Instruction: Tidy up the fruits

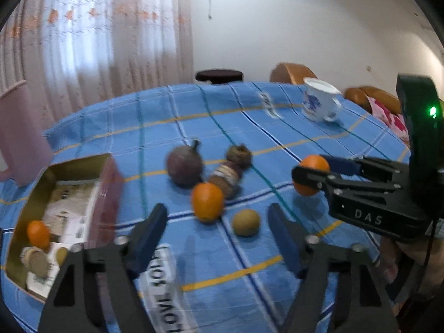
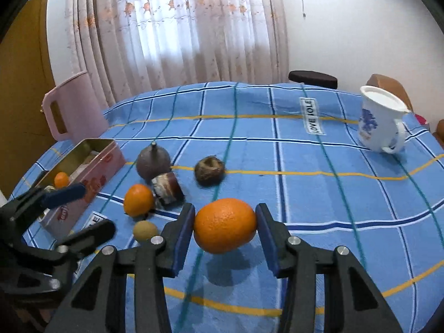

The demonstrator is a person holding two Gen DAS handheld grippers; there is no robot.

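Right gripper (image 2: 225, 226) clamps orange (image 2: 225, 225) above tablecloth (image 2: 319, 194) (angled downward).

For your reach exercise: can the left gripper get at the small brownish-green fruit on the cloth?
Probably yes: the left gripper is open, and the brownish-green fruit lies just ahead between its fingers, nothing blocking.

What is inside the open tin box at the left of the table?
The tin box holds one small orange, a brownish round item, and printed paper on the bottom. Its near corner is hidden behind the left gripper.
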